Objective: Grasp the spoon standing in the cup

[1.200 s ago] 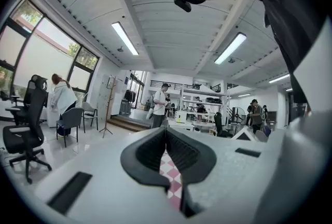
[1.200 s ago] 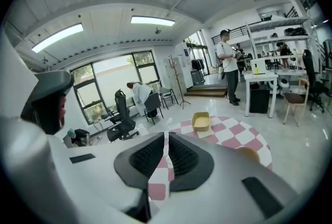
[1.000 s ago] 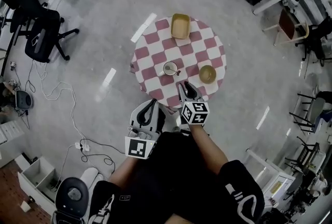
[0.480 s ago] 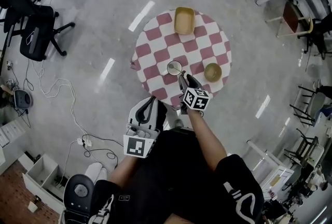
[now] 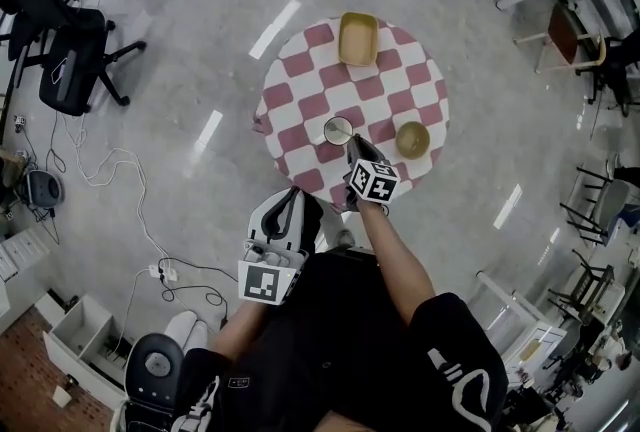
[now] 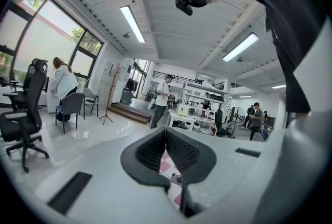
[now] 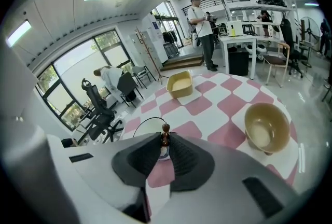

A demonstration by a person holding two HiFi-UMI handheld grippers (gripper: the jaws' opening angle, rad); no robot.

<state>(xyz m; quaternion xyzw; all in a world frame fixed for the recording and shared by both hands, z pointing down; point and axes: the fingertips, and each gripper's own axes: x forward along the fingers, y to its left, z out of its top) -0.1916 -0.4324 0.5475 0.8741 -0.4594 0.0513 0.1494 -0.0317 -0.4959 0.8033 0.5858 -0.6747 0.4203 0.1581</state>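
**A:** What's over on the left?

**B:** Out on the grey floor there's a black office chair [image 5: 75,60], well apart from everything. Closer in, the left gripper [image 6: 166,132] hangs low in front of the person. It sits just off the near edge of the table [image 5: 300,105] and points toward it. Its two black jaws are pressed together at the tips with nothing between them. Only a sliver of checked cloth shows through the gap behind the tips.

**A:** And the table?

**B:** It's round, under a pink-and-white checked cloth. Near the middle, slightly toward the person's side, stands a white cup [image 5: 336,130]. The spoon [image 7: 165,128] stands upright in it, and the brown beaded end of its handle pokes above the rim.

**A:** Is that where the right gripper [image 7: 165,140] is?

**B:** Yes. It's reached out over the near part of the table and sits just beside the cup, on the person's side. Its jaws are closing with the beaded handle right between the tips. Both pads look pressed against the handle, one on each side. The cup stands on the cloth underneath.

**A:** Anything further along?

**B:** At the far edge of the table there's a tan rectangular tub [image 5: 357,38], well apart from the cup. To the right of the cup, near the right gripper, sits a round tan bowl [image 5: 411,139] close to the table's right edge.
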